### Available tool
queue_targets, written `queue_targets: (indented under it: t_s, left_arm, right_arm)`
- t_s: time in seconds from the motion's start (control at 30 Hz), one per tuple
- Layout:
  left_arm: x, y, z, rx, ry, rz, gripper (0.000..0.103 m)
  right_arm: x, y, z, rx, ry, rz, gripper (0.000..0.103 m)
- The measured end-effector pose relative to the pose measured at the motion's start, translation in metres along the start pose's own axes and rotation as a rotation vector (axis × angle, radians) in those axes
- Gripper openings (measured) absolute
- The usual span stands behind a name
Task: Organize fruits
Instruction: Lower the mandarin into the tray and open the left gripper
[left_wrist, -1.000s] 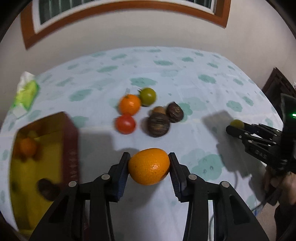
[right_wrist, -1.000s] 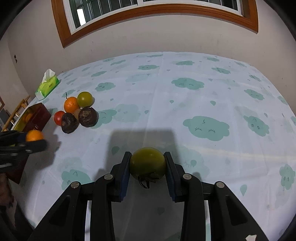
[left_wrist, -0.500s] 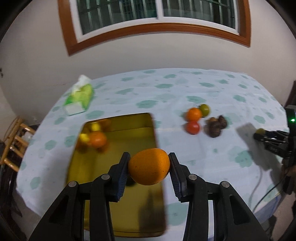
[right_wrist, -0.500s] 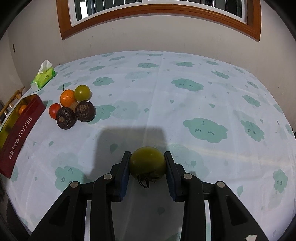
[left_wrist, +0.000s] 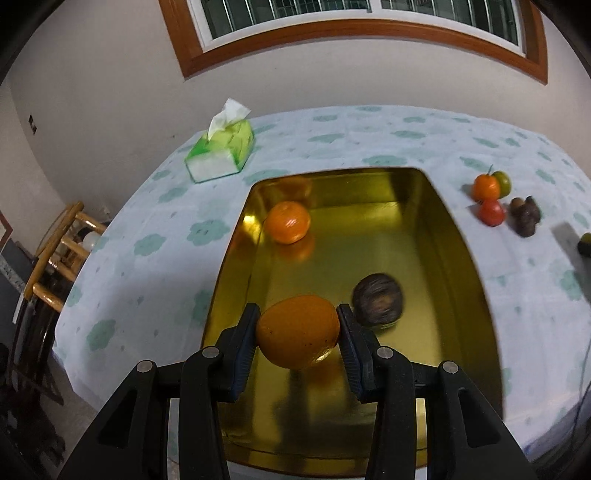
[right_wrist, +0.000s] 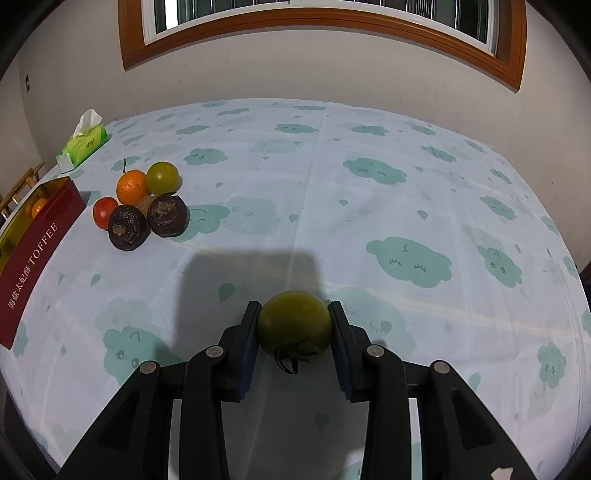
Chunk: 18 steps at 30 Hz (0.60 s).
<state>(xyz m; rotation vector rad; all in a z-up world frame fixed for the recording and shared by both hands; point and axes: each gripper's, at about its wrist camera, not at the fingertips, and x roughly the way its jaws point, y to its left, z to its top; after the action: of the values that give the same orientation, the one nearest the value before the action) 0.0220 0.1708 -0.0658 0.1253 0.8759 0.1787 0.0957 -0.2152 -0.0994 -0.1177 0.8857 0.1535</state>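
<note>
My left gripper (left_wrist: 297, 334) is shut on a large orange (left_wrist: 297, 331) and holds it above the near part of the gold tin (left_wrist: 458, 236). The tin holds a tangerine (left_wrist: 288, 221) and a dark round fruit (left_wrist: 377, 304). My right gripper (right_wrist: 294, 326) is shut on a green tomato (right_wrist: 294, 322) above the tablecloth. A pile of fruit lies on the table: a tangerine (right_wrist: 132, 187), a green tomato (right_wrist: 162, 178), a red tomato (right_wrist: 105, 212) and two dark fruits (right_wrist: 128, 228). The pile also shows in the left wrist view (left_wrist: 489, 201).
A green tissue pack (left_wrist: 221, 152) lies beyond the tin, also seen in the right wrist view (right_wrist: 82, 144). The tin's red side reads TOFFEE (right_wrist: 35, 254). A wooden chair (left_wrist: 55, 254) stands off the table's left edge. The wall and window are behind.
My left gripper has swung left with the orange, from over the fruit pile to over the tin. My right gripper has held the green tomato nearly still.
</note>
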Motion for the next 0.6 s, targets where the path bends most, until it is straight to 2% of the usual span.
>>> queue_targets:
  t_s: [0.6]
  left_arm:
    - [0.02, 0.007, -0.005, 0.015, 0.014, 0.037, 0.043]
  right_arm:
    - [0.0, 0.003, 0.0, -0.006, -0.002, -0.019, 0.033]
